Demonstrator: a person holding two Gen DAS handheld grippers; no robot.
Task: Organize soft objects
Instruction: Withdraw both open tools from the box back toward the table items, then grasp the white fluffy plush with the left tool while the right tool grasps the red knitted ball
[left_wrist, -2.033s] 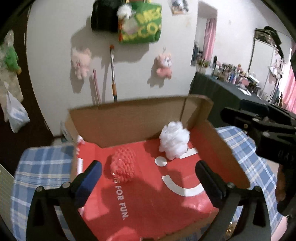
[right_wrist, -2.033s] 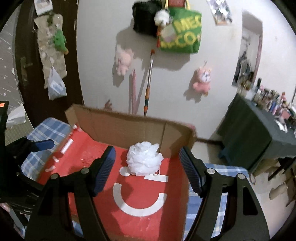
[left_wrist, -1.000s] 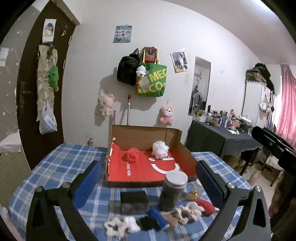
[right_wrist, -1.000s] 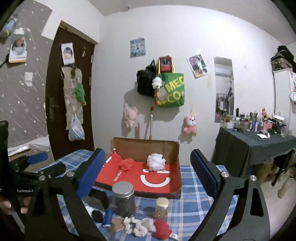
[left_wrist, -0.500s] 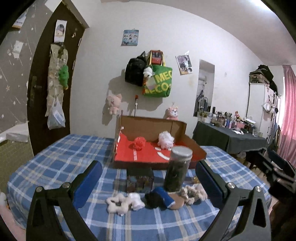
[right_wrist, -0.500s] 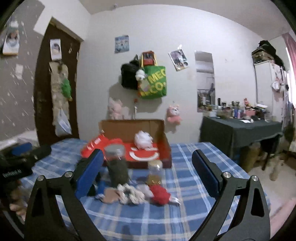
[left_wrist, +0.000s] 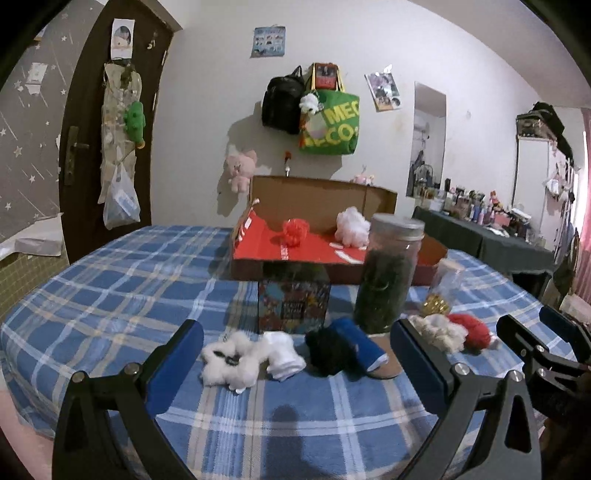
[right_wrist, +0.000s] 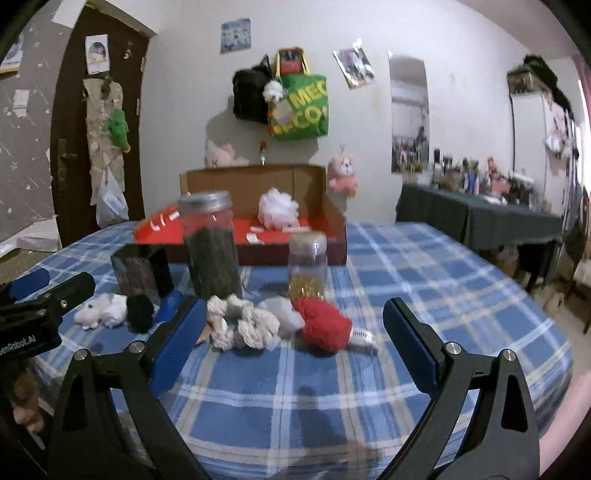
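Left gripper and right gripper both stand wide open, holding nothing, low over the plaid tablecloth. Between the left jaws lie a white fluffy scrunchie, white sock and black pom-pom; between the right jaws, a cream scrunchie and red pom-pom. Well beyond both, the cardboard box holds a red puff and white puff.

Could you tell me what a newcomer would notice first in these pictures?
Probably the red-lined cardboard box at the far side of the blue plaid table, with a red pom-pom and a white pom-pom inside. Next, the row of soft items nearer the open grippers, such as the red ball.
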